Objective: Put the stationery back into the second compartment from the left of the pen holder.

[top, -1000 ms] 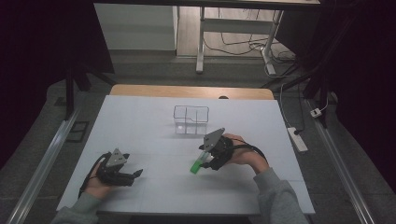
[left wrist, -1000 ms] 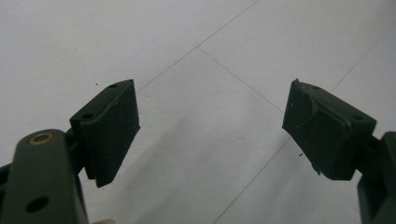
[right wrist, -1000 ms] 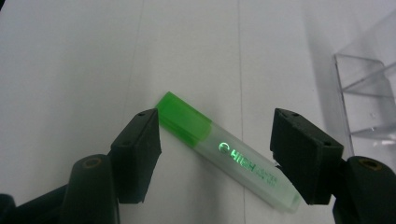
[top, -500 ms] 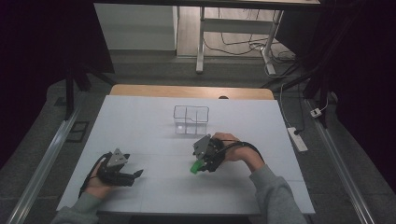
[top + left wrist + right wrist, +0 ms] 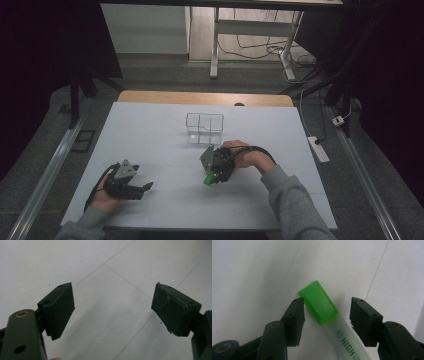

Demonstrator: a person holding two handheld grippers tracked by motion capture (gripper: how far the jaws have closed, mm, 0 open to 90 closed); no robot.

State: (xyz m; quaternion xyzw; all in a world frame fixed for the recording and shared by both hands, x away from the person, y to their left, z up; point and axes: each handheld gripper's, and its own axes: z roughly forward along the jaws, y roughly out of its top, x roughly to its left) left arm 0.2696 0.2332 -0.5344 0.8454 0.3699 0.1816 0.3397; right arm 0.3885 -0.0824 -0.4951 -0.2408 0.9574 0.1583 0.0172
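Right claw [image 5: 325, 312] straddled a green-capped highlighter [image 5: 319, 305], jaws apart!

In the right claw view one jaw sat at the cap's edge while the other stood clear of it, and the pen lay flat on the white worktop [image 5: 150, 130], just on the person's side of the clear divided box [image 5: 204, 128]. Further from the box, toward the person's left, the left claw [image 5: 112, 308] rested with jaws wide apart over bare worktop.

Dim surroundings, bright table [image 5: 150, 130], soft focus.
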